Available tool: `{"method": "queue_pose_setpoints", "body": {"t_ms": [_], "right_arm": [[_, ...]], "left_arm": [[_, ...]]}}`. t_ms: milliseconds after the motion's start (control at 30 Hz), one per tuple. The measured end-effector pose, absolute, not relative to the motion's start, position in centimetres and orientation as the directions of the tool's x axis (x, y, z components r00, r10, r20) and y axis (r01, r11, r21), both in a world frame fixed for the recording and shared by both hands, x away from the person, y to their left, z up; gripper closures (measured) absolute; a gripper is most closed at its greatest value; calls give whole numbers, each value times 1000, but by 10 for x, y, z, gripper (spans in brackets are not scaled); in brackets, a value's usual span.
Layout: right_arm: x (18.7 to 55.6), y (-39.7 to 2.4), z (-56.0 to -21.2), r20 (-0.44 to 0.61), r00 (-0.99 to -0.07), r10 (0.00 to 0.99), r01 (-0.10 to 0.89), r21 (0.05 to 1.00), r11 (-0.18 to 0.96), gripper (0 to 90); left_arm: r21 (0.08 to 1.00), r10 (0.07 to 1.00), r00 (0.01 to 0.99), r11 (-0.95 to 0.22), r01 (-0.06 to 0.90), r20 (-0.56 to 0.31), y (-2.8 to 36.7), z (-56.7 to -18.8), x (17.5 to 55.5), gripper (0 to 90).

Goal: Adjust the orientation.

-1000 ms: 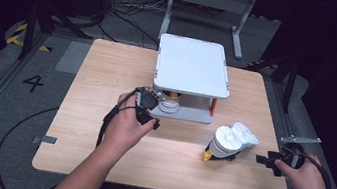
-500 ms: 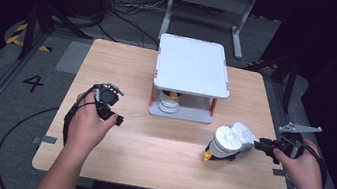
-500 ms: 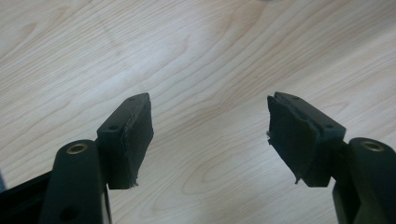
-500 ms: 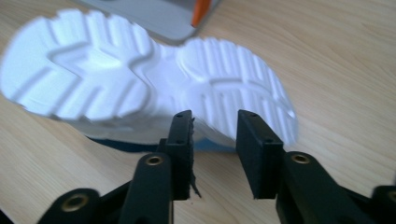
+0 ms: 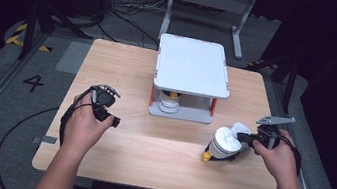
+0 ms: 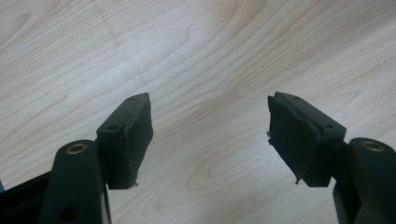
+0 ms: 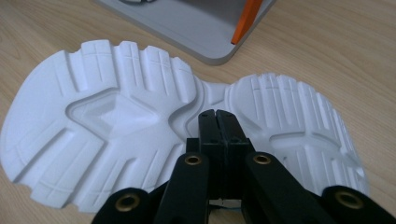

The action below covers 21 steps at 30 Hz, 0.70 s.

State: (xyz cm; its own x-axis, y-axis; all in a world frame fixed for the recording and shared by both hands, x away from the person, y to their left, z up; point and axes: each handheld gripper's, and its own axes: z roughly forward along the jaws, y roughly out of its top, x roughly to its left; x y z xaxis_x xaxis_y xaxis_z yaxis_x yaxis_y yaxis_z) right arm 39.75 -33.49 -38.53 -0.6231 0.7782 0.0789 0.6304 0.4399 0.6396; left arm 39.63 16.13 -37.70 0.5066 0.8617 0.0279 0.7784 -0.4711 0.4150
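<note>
A white shoe (image 5: 226, 142) lies on its side on the table's right part, its ribbed sole (image 7: 107, 121) facing my right gripper. My right gripper (image 5: 246, 136) has just been closing; its jaws now stand pressed together with nothing between them, the tips (image 7: 215, 116) right at the middle of the sole. A second white shoe (image 5: 169, 103) sits on the lower level of a small grey and white shelf (image 5: 193, 65). My left gripper (image 5: 106, 108) hovers over bare wood left of the shelf, open (image 6: 210, 130) and holding nothing.
The shelf has orange posts (image 7: 245, 21) and a flat white top, and its base corner (image 7: 187, 23) lies just beyond the sole. The wooden table (image 5: 125, 63) ends close to the right hand. Cables and a metal stand are on the floor behind.
The left hand pulled back leftward from the shelf to open table. The right hand moved in toward the lying shoe, and its jaws went from open to shut.
</note>
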Motion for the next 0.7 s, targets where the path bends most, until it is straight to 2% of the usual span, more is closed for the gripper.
{"method": "queue_pose_setpoints", "body": {"t_ms": [433,567,700], "right_arm": [[368,-359,-389,88,-581,809,715,530,456,900],[360,-370,-398,81,-542,837,762,468,448,900],[355,-374,-400,88,-528,845,774,459,436,900]], "left_arm": [[423,846,534,-487,764,10,153,-375,412,304],[430,839,544,-494,756,8,151,-373,418,304],[435,835,550,-496,751,2,148,-373,422,301]]}}
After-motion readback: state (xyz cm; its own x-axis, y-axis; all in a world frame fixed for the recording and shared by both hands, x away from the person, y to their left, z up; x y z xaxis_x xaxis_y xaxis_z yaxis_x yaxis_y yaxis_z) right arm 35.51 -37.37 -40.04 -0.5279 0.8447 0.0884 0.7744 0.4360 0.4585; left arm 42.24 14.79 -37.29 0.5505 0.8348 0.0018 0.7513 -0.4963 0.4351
